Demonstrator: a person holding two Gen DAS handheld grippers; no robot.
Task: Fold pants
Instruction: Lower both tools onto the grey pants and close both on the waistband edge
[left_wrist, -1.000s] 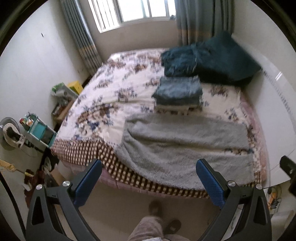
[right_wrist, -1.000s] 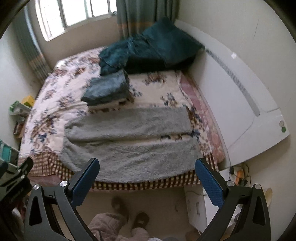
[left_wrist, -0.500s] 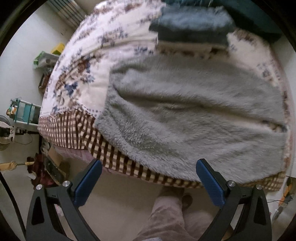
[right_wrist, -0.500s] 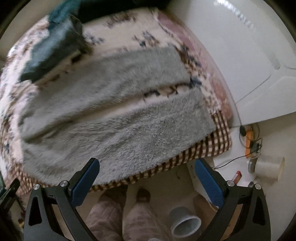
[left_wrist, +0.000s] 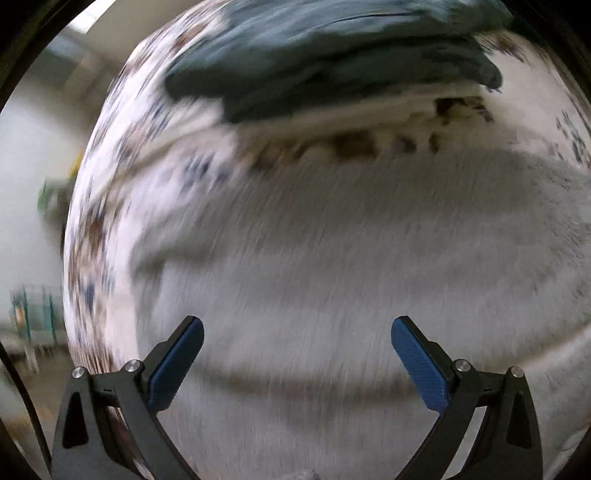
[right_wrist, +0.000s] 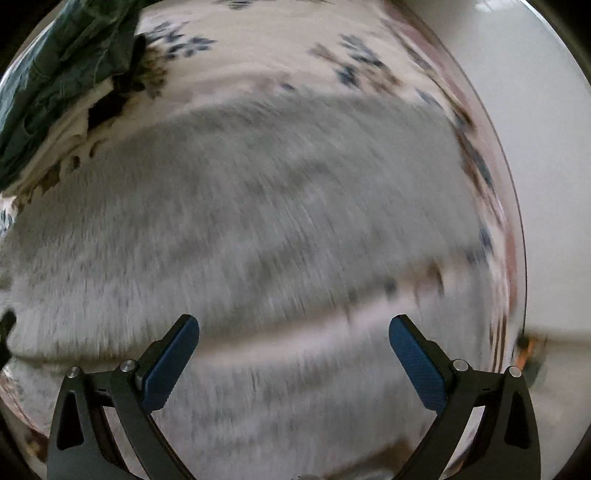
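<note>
One fluffy grey pants, flat, blurred

Both tools, left and right, have dropped close over the grey fleece pants, now filling both views.

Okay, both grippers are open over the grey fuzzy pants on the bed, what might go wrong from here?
1. Both views are smeared with motion, so the left gripper or the right gripper may land off the edge it aims for.
2. The grey pants lie flat on the flowered bedspread; open jaws could pinch the bedspread too.
3. The folded blue stack sits close behind the pants and a wide fold might knock it.
</note>
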